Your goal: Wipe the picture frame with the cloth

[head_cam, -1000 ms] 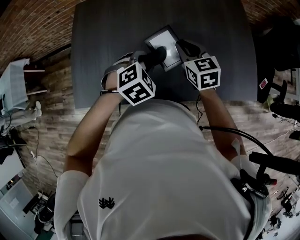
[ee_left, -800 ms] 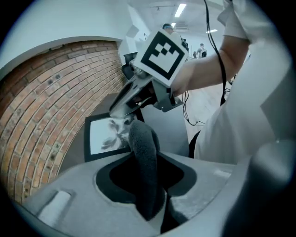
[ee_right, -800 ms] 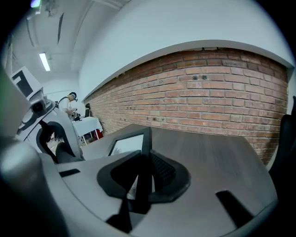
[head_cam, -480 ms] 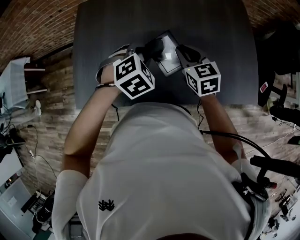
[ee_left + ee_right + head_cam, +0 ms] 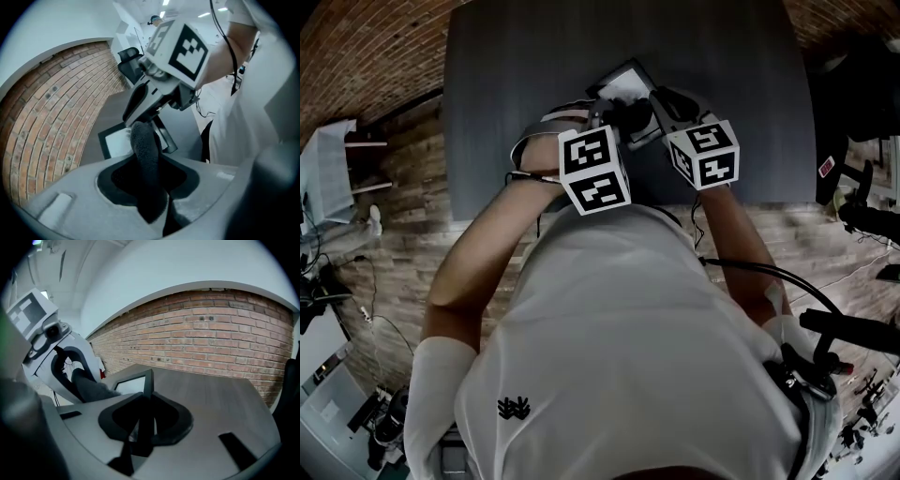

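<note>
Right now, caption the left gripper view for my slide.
Left gripper holds a dark fuzzy cloth against the black-rimmed picture frame clamped by the right gripper.

A dark grey table [image 5: 506, 94] fills the top centre of your head view. Brickwork [image 5: 366, 56] curves across the upper left corner, with wood planks [image 5: 403, 234] below it. At the far left edge stands a pale shelf unit [image 5: 333, 164], and thin cables [image 5: 366, 314] trail beneath it. Your left gripper view shows a black office chair [image 5: 127, 63] at upper centre. In your right gripper view a brick wall [image 5: 225, 329] spans the background.
</note>
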`<state>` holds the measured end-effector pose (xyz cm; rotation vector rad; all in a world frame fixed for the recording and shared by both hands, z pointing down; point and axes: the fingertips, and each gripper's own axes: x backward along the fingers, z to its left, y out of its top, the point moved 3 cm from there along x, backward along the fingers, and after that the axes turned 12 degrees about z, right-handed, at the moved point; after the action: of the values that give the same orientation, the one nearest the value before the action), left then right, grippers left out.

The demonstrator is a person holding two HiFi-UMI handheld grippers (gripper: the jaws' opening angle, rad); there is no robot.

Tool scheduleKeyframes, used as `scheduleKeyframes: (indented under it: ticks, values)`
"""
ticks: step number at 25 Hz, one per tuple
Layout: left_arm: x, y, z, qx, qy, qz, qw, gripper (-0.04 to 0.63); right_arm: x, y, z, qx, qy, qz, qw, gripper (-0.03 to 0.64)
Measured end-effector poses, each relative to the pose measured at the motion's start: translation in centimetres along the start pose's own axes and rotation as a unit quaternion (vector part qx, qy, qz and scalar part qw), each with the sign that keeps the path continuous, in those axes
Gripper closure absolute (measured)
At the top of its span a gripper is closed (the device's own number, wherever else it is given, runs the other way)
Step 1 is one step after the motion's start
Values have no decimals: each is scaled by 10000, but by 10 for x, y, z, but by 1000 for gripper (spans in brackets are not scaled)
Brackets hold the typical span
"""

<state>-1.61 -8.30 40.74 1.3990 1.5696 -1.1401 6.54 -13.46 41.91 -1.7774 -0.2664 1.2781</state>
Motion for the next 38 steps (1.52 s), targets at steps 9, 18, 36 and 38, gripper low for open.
scheduleKeyframes:
  ticks: [9,18,36,38]
  values:
    - [10,-36,59,744,534,195,9956,468,4,-4,-6,-78,-41,-29,10000,548]
    - [2,-26,16,674,125,-71,9976,468,9,-3,-22,-354,-129,-155,9992,548]
    - [22,-91,78,3666,-473,-1998,9074,468,21,-7,-33,-2792,1774,-968,9387,548]
    - [16,-77,80,3738,-729,-2363,8939,468,22,-2,-23,-3044,2201,-1087,9204,548]
